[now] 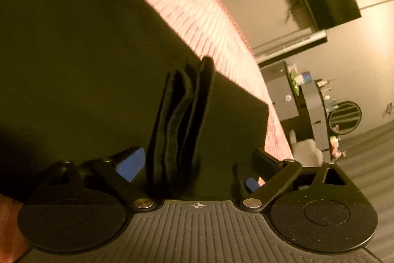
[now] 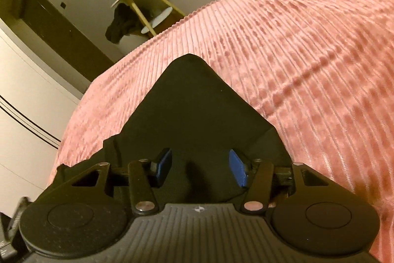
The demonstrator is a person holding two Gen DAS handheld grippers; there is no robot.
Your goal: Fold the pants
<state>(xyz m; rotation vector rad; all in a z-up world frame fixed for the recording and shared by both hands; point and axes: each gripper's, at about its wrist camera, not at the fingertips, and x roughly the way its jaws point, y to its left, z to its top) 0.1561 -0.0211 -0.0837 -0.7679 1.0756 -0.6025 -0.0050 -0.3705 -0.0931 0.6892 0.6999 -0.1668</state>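
Here the left claw (image 1: 194,164) gapes around the black pants' (image 1: 73,41) stacked fold edges at twelve o'clock, apparently to pinch them; the right claw (image 2: 200,165) stands open over a corner, gripping nothing.

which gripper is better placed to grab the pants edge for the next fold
Left, probably. The left gripper already has the pants' layered edge standing between its open fingers; the right gripper only hovers over flat cloth.

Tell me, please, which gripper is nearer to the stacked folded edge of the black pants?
Left. The left gripper is open around the stacked folded edge. The right gripper hovers open over a flat corner of the pants.
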